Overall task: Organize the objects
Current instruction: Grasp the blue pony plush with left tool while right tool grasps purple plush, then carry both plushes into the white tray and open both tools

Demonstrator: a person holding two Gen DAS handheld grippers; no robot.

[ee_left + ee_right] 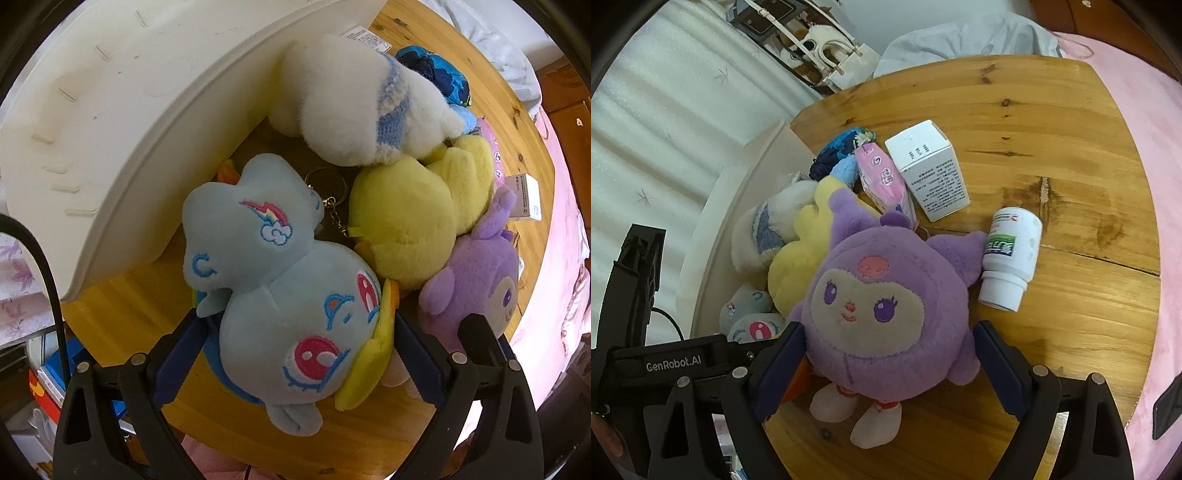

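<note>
A light blue pony plush (288,295) lies on the wooden table (129,306) between the fingers of my left gripper (295,332); the jaws touch its sides. A purple plush (886,310) sits between the fingers of my right gripper (890,350), which stand open around it with small gaps. The purple plush (476,280) also shows in the left wrist view. A yellow plush (406,218), a white plush (351,99) and a dark blue item (439,74) lie bunched beside them.
A white plastic bin (122,110) stands at the left of the plush pile. A white box (927,170), a white pill bottle (1008,258) and a pink packet (882,177) lie on the table (1052,129). A pink bed (1156,184) borders the table's right edge.
</note>
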